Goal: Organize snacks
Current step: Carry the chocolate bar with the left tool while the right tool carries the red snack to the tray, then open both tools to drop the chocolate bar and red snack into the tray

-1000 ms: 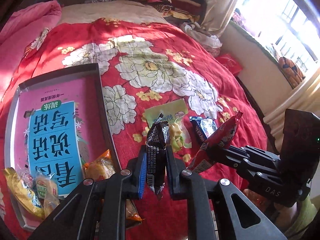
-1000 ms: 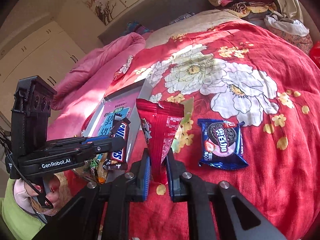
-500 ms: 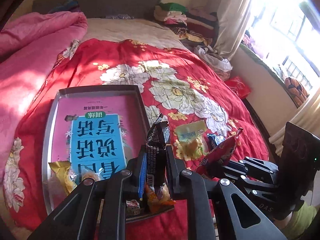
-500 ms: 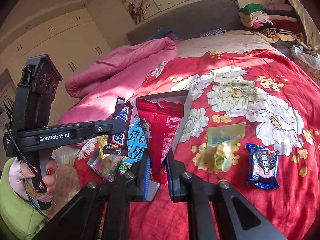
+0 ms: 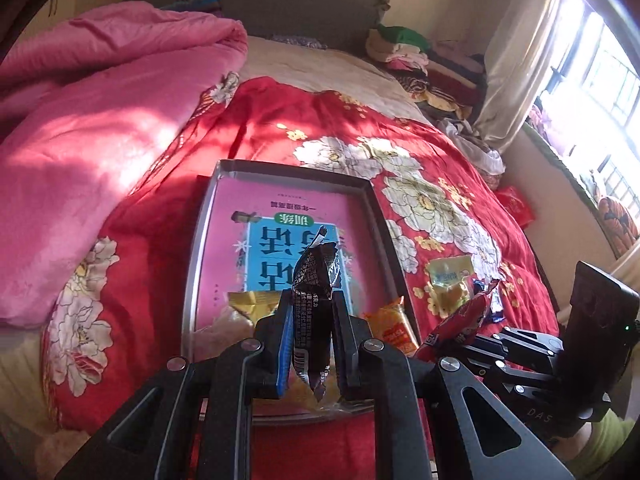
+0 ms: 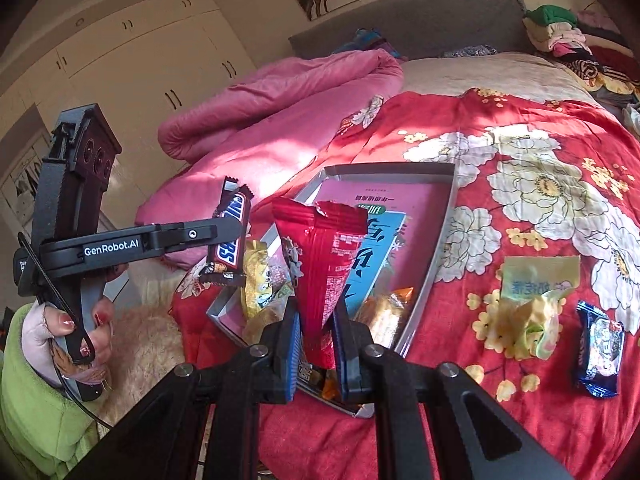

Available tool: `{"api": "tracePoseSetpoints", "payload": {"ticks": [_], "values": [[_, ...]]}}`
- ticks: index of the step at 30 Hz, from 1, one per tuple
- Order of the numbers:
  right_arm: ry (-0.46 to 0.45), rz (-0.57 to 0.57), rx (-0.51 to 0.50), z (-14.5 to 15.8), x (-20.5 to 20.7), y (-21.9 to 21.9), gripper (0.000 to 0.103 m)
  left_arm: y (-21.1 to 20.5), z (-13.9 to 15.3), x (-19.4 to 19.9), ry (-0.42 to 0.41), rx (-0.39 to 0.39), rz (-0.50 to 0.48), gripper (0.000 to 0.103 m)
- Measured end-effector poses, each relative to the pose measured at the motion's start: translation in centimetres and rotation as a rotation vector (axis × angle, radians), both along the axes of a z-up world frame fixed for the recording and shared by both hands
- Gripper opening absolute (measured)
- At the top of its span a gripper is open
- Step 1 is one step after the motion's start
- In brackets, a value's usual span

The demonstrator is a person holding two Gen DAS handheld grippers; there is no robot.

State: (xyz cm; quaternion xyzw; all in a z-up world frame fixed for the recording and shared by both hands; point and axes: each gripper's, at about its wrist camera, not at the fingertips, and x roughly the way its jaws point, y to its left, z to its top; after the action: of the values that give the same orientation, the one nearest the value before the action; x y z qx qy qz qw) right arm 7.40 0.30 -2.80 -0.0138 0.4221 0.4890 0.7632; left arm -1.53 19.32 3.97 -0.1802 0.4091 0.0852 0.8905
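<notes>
While left gripper (image 5: pixel 312 344) clamps a crinkled Snickers bar (image 5: pixel 314 300), right gripper (image 6: pixel 316 344) pinches a glossy red pouch (image 6: pixel 324 264).

Both tongs (image 5: pixel 313 344) (image 6: pixel 316 350) clamped, tilted downward

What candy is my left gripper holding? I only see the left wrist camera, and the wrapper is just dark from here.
Observer: The right wrist view shows the left gripper shut on a Snickers bar; its logo faces that camera.
Operator: Whose hand holds that gripper? I can't see one.
Observer: A hand with red painted nails, coming out of a green sleeve.
Operator: What's that blue thing behind the red packet?
Observer: A blue cookie pack lying on the red blanket, outside the tray, beside a crumpled yellow-green packet.
</notes>
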Motion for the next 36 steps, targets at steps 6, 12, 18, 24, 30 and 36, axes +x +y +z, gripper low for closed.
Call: {"api": "tracePoseSetpoints", "payload": {"ticks": [6,12,18,24,30,36], "values": [[0.049,0.019,-0.048,-1.9,0.0,1.2,0.015,2.6,-1.9,-1.3,0.049,-0.001,0.069,0.017],[0.057,0.022,-0.080,-3.0,0.2,2.0,0.015,3.7,-4.1,-1.2,0.092,-0.027,0.089,0.017],[0.059,0.013,-0.098,-3.6,0.3,1.9,0.016,3.0,-5.4,-0.5,0.117,-0.027,0.060,0.017],[0.054,0.000,-0.094,-3.4,0.4,1.6,0.016,2.6,-6.2,0.0,0.142,-0.024,0.053,0.017],[0.049,-0.010,-0.090,-3.1,0.4,1.3,0.017,2.5,-6.2,0.1,0.149,-0.019,0.049,0.018],[0.042,-0.019,-0.081,-2.7,0.5,1.0,0.025,2.2,-6.2,0.3,0.155,-0.012,0.042,0.019]]}}
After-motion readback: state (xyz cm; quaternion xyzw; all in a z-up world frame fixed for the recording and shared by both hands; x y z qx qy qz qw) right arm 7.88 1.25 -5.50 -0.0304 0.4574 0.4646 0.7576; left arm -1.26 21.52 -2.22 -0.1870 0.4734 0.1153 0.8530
